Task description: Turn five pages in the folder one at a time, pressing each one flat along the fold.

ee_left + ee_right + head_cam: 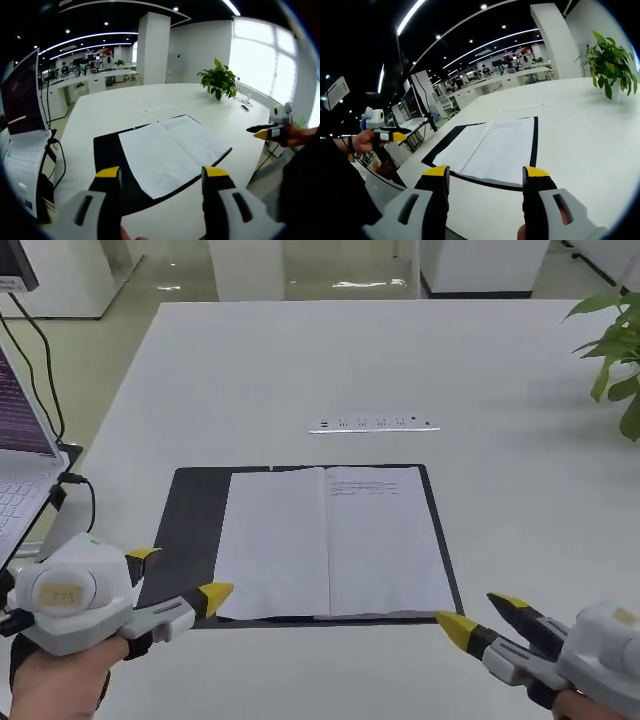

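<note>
"Black folder point(195, 530), open and lying flat on the white counter point(300, 360). Confirm position."

"Confirmed. It sits square to the near edge of the counter, between the two tongs. A white power strip point(375, 424) lies beyond its far edge, well apart from it."

"Condition of the pages?"

"Two white pages face up. The left page point(272, 540) reads as blank from the head view. The right page point(385, 540) carries a few short lines of print at its top, too small to read. The fold runs straight down the middle, and both pages lie level against the cover."

"Cover margins?"

"Uneven. A broad black band shows to the left of the left page, and a thin black strip runs along the right and near edges."

"Left tongs point(180, 573)?"

"Spread wide, with nothing between the yellow tips. They are held by the folder's near left corner, and I cannot tell contact from the head view."

"Right tongs point(483, 613)?"

"Also parted, nothing gripped. They are near the folder's near right corner and apart from it."

"Surroundings?"

"A laptop point(15, 440) sits off the counter's left side. A green plant point(620, 350) stands at the far right."
</note>
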Available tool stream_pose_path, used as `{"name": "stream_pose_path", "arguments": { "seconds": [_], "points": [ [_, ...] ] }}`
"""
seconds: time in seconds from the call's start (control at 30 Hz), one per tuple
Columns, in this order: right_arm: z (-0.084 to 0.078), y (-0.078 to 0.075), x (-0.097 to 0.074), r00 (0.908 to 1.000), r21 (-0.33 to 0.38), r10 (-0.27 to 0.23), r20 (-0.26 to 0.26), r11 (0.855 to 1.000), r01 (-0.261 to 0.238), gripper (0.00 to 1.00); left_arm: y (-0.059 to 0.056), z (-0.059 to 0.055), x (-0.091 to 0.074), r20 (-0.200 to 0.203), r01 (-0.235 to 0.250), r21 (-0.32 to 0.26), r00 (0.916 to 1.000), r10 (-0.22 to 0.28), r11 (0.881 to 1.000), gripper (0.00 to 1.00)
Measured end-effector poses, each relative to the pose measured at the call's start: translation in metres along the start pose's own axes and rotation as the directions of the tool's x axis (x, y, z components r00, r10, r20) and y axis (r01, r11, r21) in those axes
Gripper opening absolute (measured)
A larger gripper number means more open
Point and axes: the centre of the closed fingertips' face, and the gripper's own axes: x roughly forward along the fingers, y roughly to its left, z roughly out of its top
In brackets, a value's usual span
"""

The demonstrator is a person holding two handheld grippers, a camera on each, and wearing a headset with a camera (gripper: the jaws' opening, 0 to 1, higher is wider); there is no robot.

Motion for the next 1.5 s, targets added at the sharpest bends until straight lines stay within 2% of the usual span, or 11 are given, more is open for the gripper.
{"name": "stream_pose_path", "arguments": {
  "seconds": [0.13,0.37,0.47,0.6,0.87,1.1,1.33,1.5],
  "points": [
    [-0.001,-0.001,-0.001,1.0000,0.007,-0.005,0.000,1.000,0.005,0.59,-0.006,-0.002,0.007,-0.020,0.027,0.018,0.9995,-0.027,0.999,0.64],
    [0.001,-0.001,-0.003,0.9999,0.012,-0.010,0.009,1.000,0.010,0.60,-0.019,0.002,0.017,-0.021,0.063,0.020,0.9978,-0.063,0.998,0.65],
    [0.004,-0.001,-0.004,0.9999,0.016,-0.009,0.014,1.000,0.008,0.60,-0.023,0.001,0.022,-0.028,0.078,0.025,0.9966,-0.077,0.997,0.64],
    [0.006,-0.001,-0.007,0.9997,0.020,-0.011,0.021,1.000,0.011,0.60,-0.035,0.000,0.028,-0.038,0.103,0.031,0.9941,-0.102,0.994,0.64],
    [0.005,-0.001,-0.010,0.9998,0.034,-0.002,0.018,0.999,0.001,0.61,-0.059,0.003,0.041,-0.051,0.158,0.058,0.9866,-0.155,0.986,0.65],
    [0.003,-0.003,-0.010,1.0000,0.036,0.004,0.006,0.999,-0.004,0.61,-0.068,0.011,0.057,-0.049,0.187,0.068,0.9817,-0.184,0.980,0.65],
    [0.008,-0.004,-0.005,0.9999,0.026,0.016,0.004,1.000,-0.017,0.62,-0.083,0.012,0.073,-0.058,0.211,0.076,0.9765,-0.207,0.974,0.65],
    [0.009,-0.007,-0.002,0.9998,0.025,0.022,0.000,0.999,-0.022,0.62,-0.099,0.016,0.084,-0.061,0.236,0.083,0.9710,-0.231,0.968,0.65]
  ]
}}
